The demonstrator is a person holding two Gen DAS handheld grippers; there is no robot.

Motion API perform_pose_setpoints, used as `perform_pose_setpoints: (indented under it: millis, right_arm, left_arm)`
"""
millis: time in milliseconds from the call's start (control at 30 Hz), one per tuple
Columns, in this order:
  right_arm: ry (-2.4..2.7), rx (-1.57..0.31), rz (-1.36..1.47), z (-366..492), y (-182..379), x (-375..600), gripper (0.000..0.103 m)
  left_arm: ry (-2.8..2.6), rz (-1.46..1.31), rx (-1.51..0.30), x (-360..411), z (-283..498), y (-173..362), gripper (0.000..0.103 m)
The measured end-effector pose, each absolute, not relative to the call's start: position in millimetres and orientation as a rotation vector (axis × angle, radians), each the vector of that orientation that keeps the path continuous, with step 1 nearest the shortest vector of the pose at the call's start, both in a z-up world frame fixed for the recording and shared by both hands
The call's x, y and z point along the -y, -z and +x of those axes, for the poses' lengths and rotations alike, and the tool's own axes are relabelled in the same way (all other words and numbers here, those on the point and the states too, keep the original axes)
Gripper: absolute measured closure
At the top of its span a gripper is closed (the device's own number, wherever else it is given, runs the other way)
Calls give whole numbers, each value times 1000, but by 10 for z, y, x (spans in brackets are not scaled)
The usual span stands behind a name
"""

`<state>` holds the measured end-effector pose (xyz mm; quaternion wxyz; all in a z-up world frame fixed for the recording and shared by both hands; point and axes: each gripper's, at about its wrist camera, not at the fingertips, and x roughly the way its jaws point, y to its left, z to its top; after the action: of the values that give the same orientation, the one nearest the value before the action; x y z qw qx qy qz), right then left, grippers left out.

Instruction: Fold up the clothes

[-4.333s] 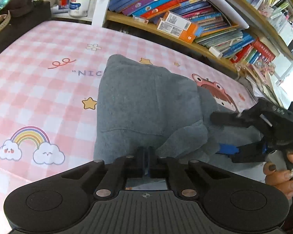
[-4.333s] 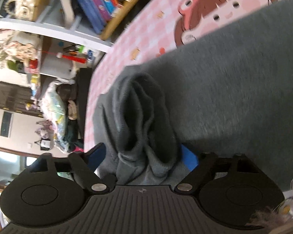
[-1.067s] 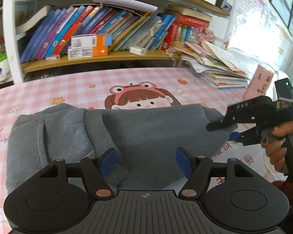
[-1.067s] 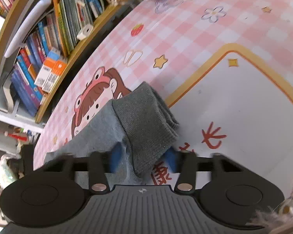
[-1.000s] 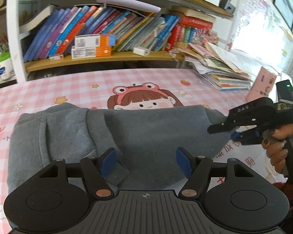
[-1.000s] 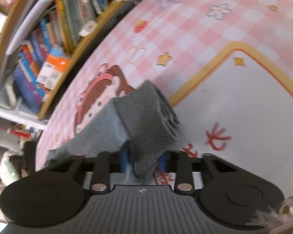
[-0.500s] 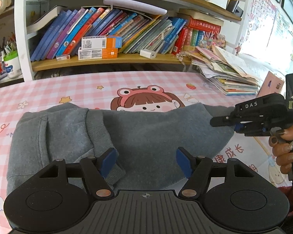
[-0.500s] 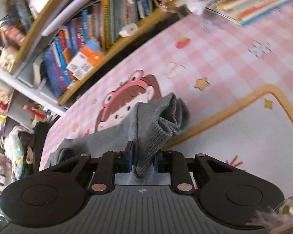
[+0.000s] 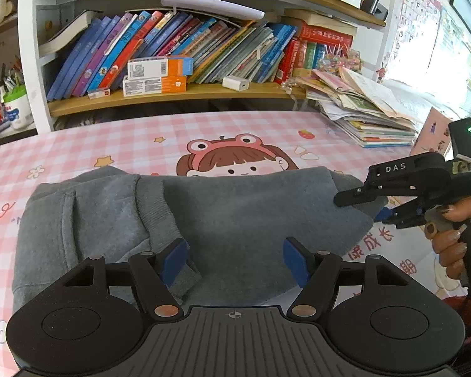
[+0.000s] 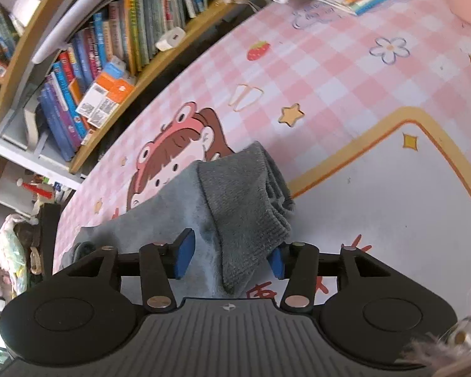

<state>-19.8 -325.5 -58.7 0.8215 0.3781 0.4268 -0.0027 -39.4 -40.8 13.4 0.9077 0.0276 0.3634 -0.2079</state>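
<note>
- the grey sweatshirt (image 9: 251,216) lies across the pink checked bench (image 9: 110,144), partly folded: one ribbed-cuff sleeve (image 9: 154,207) is laid over the body, and the other sleeve end (image 10: 248,207) reaches out to your right.
- from this layout the fold looks roughly midway; the sleeve on your right and the final halving still seem left to do.
- your right gripper (image 10: 229,256) is opening, with the ribbed cuff between its blue pads (image 10: 183,254) and slack, no longer pinched.
- your left gripper (image 9: 234,260) stands wide over the near hem, gripping nothing.
- the cloth is soft, thick fleece with knitted ribbing at the cuffs; it slumps and bunches rather than creasing sharply.
- behind the bench, a shelf (image 9: 179,94) of leaning books (image 9: 172,50).
</note>
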Motion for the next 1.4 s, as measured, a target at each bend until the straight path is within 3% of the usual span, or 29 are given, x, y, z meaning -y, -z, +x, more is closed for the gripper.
perform_pose_setpoints:
  millis: [133,300,400,933,1400]
  right_arm:
    - [15,-898,830,-117,645,3277,57]
    - [5,-894,836,-57,693,3299,84]
    - [3,-878,856,-100,672,3363,89]
    - [190,-720,897,-567,181,3927,90]
    - [-48,-566,624,-521,-892,2798,90]
  left_arm:
    - [423,50,-753,397,-388,-124,34]
    - [410,41,-743,385,-385,-134,34]
    - [397,25,-730,355,-382,-157,34]
    - [398,-85,-670,96,-280,-240,33]
    - [404,-152,-596,-462,-202,-373,33]
